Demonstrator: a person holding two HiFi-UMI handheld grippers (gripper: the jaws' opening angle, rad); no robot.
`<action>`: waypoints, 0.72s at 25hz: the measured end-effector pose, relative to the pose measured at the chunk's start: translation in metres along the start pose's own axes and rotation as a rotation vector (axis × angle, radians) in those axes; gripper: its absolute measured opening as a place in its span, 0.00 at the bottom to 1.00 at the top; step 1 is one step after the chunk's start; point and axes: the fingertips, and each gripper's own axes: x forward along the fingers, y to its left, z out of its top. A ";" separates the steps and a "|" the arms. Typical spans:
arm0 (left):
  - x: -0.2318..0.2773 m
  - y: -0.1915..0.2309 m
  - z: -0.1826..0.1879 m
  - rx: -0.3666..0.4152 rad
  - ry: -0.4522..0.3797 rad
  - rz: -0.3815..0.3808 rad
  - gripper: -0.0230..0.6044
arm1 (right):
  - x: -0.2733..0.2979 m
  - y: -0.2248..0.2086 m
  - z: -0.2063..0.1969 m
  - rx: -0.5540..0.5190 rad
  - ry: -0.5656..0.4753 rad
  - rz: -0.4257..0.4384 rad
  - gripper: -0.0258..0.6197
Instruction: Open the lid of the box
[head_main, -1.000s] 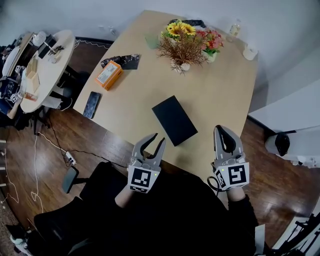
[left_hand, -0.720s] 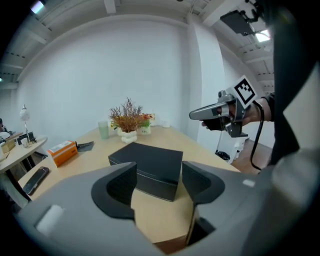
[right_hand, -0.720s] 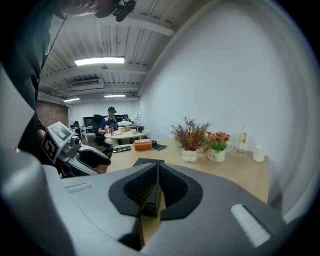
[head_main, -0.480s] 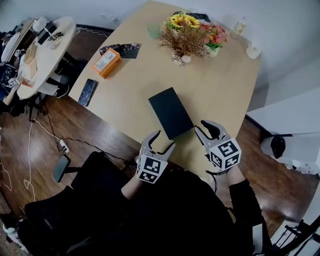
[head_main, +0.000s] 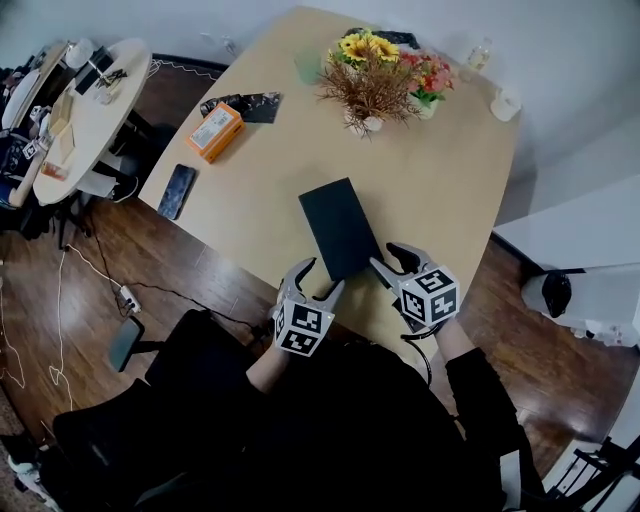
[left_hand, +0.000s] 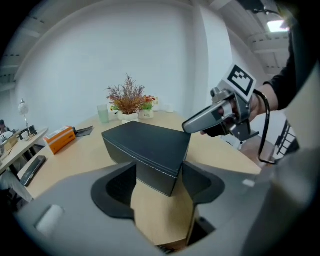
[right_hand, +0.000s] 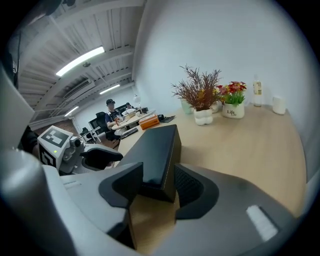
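I see a flat, rectangular black box (head_main: 340, 228) lying on a light wooden table (head_main: 455, 170), close to the edge nearest me and turned at a slant. Its lid (left_hand: 147, 140) is shut, flush on the base, with pale stitching running along its rim.

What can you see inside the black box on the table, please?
The black box lies shut on the table, so nothing inside shows. Only its dark top and sides are visible; whatever it holds is covered by the lid.
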 end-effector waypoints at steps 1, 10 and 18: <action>-0.003 0.008 -0.003 -0.015 0.005 0.011 0.47 | 0.001 0.003 0.001 0.003 -0.004 0.000 0.34; -0.015 0.047 -0.002 0.018 -0.008 -0.006 0.46 | 0.023 0.015 0.020 0.070 -0.053 -0.058 0.34; 0.001 0.035 0.005 0.111 -0.002 -0.115 0.47 | 0.039 0.021 0.007 0.122 -0.008 -0.062 0.25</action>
